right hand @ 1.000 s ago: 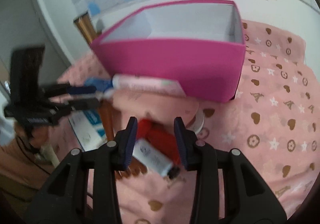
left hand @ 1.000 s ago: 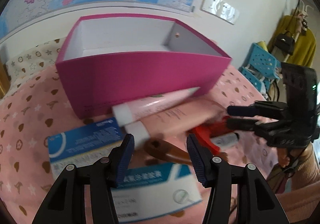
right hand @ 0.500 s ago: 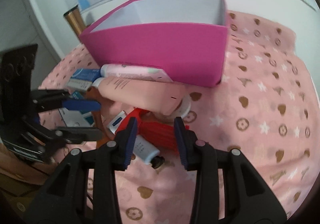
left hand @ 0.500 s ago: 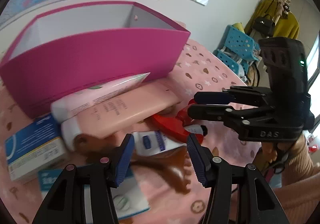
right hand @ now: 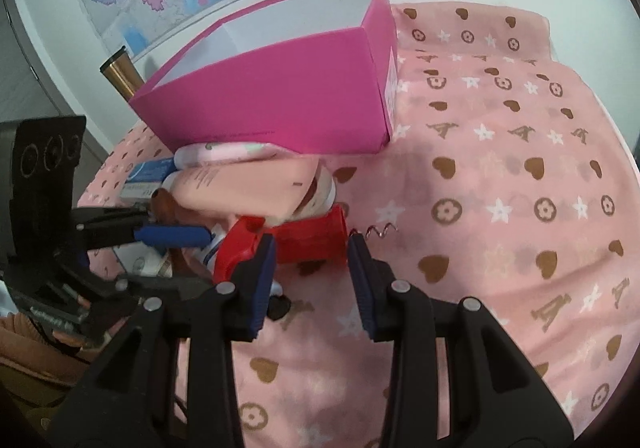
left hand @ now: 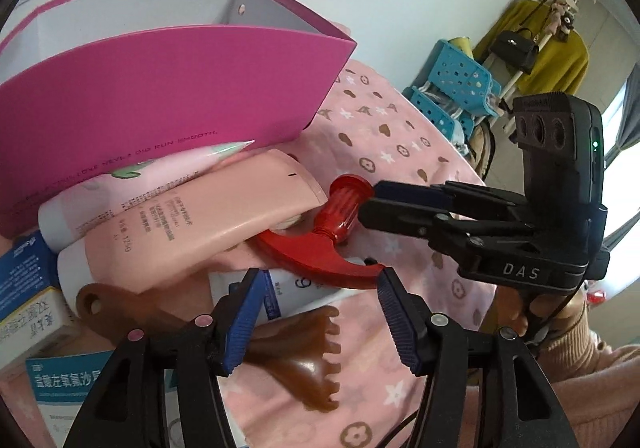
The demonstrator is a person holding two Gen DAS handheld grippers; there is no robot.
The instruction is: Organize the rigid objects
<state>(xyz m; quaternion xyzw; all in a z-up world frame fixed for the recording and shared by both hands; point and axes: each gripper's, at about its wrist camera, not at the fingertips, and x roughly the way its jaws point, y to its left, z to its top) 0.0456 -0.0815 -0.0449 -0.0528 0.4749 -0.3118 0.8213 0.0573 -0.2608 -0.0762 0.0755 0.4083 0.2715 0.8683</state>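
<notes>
My right gripper point(right hand: 310, 276) hangs unclenched over the red corkscrew point(right hand: 308, 238); it looks rigid and light, best gripped across its ribbed barrel.

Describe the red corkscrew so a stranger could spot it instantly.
Find the big pink box on the patterned cloth. Before it lies a pile of tubes; the red corkscrew sits at the pile's near edge. It alone is bright red, with a metal spiral.
</notes>
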